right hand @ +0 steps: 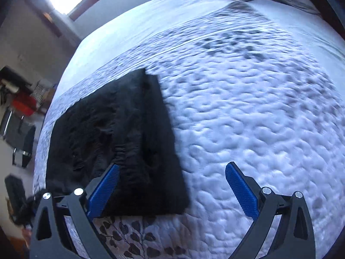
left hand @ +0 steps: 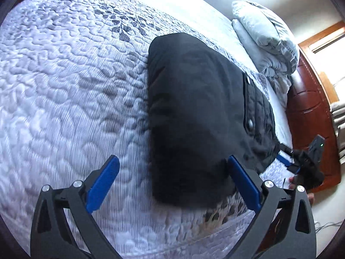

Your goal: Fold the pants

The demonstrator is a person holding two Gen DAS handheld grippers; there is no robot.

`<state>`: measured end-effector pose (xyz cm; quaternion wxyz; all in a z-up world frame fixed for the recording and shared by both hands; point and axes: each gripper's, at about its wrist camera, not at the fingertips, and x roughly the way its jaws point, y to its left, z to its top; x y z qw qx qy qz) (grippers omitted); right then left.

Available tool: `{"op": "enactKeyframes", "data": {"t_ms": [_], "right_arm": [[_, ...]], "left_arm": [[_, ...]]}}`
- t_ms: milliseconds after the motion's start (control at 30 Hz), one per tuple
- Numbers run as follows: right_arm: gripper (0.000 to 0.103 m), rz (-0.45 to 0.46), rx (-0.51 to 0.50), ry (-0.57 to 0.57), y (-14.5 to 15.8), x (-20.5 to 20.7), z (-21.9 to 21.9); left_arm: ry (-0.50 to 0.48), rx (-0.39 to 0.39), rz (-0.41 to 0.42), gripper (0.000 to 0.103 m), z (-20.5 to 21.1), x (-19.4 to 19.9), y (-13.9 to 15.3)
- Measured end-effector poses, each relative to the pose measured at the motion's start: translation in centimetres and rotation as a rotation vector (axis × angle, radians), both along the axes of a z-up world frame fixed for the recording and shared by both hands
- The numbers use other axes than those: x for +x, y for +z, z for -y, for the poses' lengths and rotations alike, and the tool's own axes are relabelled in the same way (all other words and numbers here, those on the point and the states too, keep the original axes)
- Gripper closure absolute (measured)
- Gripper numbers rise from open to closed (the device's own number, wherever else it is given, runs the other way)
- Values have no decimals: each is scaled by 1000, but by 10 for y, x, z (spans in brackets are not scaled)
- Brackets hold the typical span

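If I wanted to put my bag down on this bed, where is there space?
The widest bare stretch is the quilted bedspread beside the folded black pants, on the side away from their buttoned waistband. Another free strip runs between the pants and the pillows. The near edge is busier: both open grippers, left and right, hover there.

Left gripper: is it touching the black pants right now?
Cannot tell. In the left wrist view the left gripper is wide open, one pad overlapping the pants edge, but no gap or contact shows plainly.

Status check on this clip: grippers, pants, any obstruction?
Left gripper open, empty. Right gripper open, empty. Black pants folded, lying flat on quilt. Nothing in the way.
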<state>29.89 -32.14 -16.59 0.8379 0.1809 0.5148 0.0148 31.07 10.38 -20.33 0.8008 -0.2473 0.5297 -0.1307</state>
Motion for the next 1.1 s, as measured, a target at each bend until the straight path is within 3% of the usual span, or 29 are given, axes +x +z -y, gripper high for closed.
{"op": "enactKeyframes", "data": {"t_ms": [133,367,633,1100], "right_arm": [[4,37,-55,-46,19,-26,1],[4,106,-58,4,45,-69,-27],[4,184,-204,88,75,-104,-80],[4,219,-200,116,108,-153,-101]], "left_arm": [[-1,63,-18,3,15,-18,10],[1,226,89,3,50,-59,45],[33,215,135,3,73,-97,82],[89,339,223,3,85,-146,134]]}}
